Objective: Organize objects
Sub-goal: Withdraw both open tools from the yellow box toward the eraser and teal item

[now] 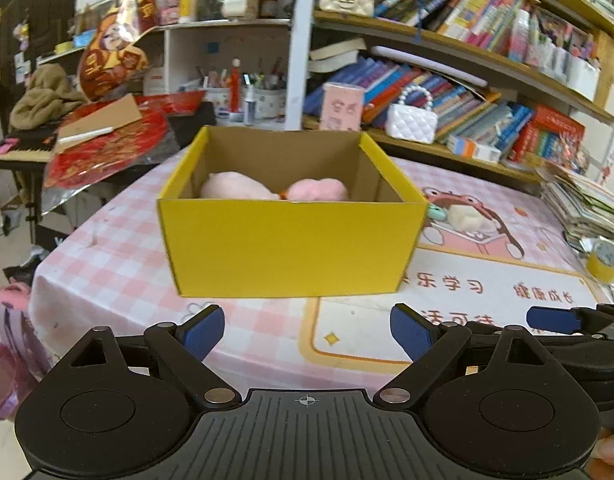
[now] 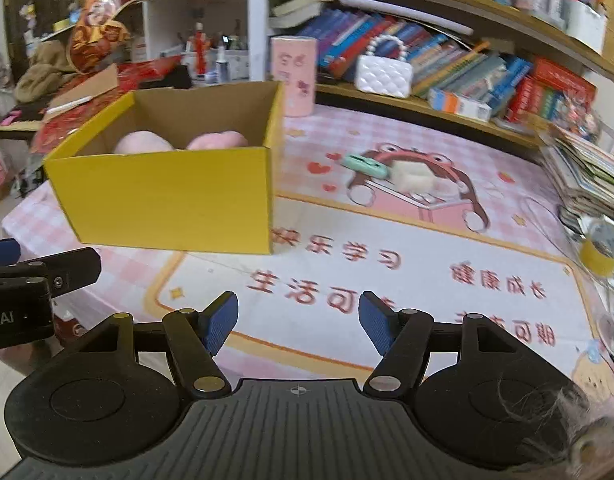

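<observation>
A yellow cardboard box (image 1: pixel 291 244) stands open on the pink checked table; it also shows in the right wrist view (image 2: pixel 167 196). Inside lie two pink plush toys (image 1: pixel 243 188) (image 2: pixel 217 140). A mint green object (image 2: pixel 365 166) and a cream plush block (image 2: pixel 413 178) lie on the mat to the right of the box. My left gripper (image 1: pixel 307 334) is open and empty, in front of the box. My right gripper (image 2: pixel 298 322) is open and empty, over the mat to the box's right. The right gripper's tip shows in the left wrist view (image 1: pixel 551 320).
A pink cylinder (image 2: pixel 294 76) stands behind the box. A white quilted handbag (image 2: pixel 383 74) sits on the low shelf with books. A yellow tape roll (image 2: pixel 601 248) and a paper stack (image 2: pixel 587 176) lie at the table's right edge. Clutter fills the left.
</observation>
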Motion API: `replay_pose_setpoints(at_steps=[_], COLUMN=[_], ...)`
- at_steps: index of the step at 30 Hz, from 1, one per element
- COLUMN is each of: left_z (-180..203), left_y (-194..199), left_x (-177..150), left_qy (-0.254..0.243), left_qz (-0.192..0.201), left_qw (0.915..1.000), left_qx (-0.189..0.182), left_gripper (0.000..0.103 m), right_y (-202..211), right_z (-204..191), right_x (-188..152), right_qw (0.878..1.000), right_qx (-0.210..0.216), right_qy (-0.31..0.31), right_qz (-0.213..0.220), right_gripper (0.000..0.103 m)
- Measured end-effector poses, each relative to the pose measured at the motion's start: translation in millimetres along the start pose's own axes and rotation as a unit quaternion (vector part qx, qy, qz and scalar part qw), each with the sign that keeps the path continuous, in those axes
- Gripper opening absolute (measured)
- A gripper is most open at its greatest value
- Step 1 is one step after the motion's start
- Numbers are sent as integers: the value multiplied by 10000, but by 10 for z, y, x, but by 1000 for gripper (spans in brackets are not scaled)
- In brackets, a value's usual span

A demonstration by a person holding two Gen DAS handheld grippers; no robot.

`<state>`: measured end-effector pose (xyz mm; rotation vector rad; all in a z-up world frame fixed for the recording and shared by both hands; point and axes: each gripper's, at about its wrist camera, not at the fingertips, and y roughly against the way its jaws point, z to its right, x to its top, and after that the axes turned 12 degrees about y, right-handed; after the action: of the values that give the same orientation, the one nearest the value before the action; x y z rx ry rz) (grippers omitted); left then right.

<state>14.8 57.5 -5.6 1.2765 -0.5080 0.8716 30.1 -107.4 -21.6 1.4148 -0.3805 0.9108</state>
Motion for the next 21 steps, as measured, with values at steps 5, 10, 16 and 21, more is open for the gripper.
replay_pose_setpoints(at_steps=[5,10,16,21], left_z=[188,474,910,1242], left_y=[-76,-250,-463,-636], left_x=[0,6,31,44], left_qy=[-224,-409,-627,-843], left_qz=[-87,-279,-441,-519], left_qw=[9996,9982,9954,9931], left_qx=[-141,-333,-567,-627], left_gripper=[92,92,92,92], right_y=[-5,-39,-114,-219], right_z=[173,432,903,1302], right_x=[-68,-106,-167,-169], right_qw=[9996,9989,9960,9926], right_qx=[-139,-306,-521,-634], right_qy=[-222,-325,-672,-964], right_qz=[-85,-148,-290,-369], right_gripper=[65,69,69,70])
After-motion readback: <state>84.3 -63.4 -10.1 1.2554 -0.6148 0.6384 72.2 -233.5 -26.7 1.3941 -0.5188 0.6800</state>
